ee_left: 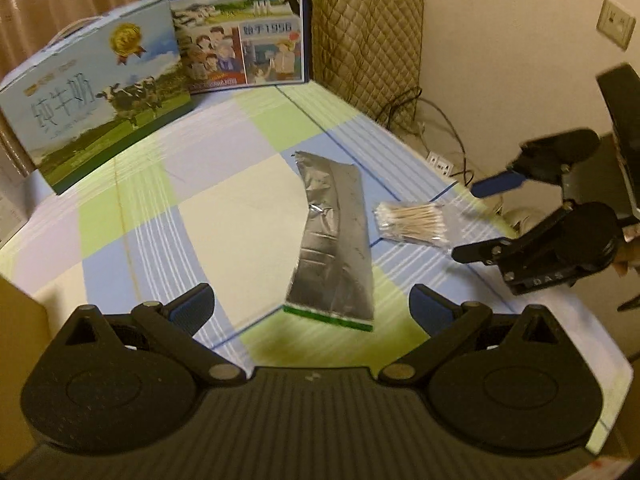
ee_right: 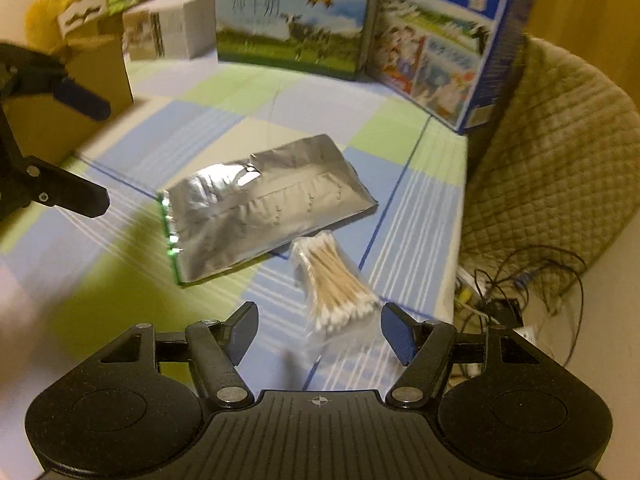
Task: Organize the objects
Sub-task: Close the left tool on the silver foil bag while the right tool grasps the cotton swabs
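Note:
A silver foil pouch (ee_left: 336, 240) with a green end lies flat on the checked tablecloth (ee_left: 224, 216). A clear bag of cotton swabs (ee_left: 412, 220) lies right beside it. My left gripper (ee_left: 312, 308) hovers open over the pouch's near green end, its pads clear of it. My right gripper (ee_left: 486, 218) comes in from the right, open, just short of the swabs. In the right wrist view, the right gripper (ee_right: 320, 332) stands open above the near end of the swab bag (ee_right: 336, 284), not pressing it. The pouch (ee_right: 264, 208) lies beyond, and the left gripper (ee_right: 92, 152) is open at the left.
Two milk cartons stand at the back: a pale blue one (ee_left: 100, 100) and a dark blue one (ee_left: 240, 24). A cardboard box (ee_right: 72, 92) and a white box (ee_right: 172, 32) sit at the left. A quilted chair (ee_right: 560, 160) and floor cables (ee_right: 520, 292) lie past the table's right edge.

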Demonstrator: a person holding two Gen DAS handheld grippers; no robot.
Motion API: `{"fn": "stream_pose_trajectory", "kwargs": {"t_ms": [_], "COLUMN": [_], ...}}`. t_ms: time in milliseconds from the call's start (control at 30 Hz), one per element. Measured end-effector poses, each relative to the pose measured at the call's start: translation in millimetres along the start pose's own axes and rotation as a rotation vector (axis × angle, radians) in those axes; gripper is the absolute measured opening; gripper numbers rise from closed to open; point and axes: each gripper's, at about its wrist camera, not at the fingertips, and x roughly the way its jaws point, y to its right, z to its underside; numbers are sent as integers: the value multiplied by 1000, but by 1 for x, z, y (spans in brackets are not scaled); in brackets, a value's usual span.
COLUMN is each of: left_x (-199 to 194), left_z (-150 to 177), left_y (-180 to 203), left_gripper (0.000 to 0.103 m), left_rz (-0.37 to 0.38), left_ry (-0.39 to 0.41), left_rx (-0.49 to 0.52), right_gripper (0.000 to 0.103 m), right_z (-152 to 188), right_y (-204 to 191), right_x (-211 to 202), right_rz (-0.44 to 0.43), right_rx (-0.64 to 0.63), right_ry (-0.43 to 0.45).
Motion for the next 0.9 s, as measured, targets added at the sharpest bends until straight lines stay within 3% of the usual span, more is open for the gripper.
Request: {"fn": "stream_pose_trajectory", "kwargs": {"t_ms": [267,367,433,500,633,833,867,900], "left_x": [43,57,67,79,99,120,121,121], "left_z": [-15,-22,-26,-32,-41,-50,-50,-50], "left_y": [-5,-2,0,1,1,3,4,6], "left_gripper": [101,100,99,95,88,62,50,43], "left_rz": [6,19,27,31,37,70,87,105], "left_ry": [-45,-56,-67,-80,-100,-139,-148,-153], "left_rx": [52,83,90,96,91,75,69,64], "right_gripper": [64,55,30,23,21,21,21,21], "right_z": [-13,-13,-13,-12,-5,4,6,7], "right_y": [18,23,28,30,28,20,19,18], "right_x": [51,56,55,50,39,25,23,22], "right_rz": [-33,-53,-62,-54,-22,-18,-16,-14], "right_rx": [-37,-17,41,86,133,174,187,202], "right_ry": [-44,-43,-43,-39,-33,-25,-27,-29]}}
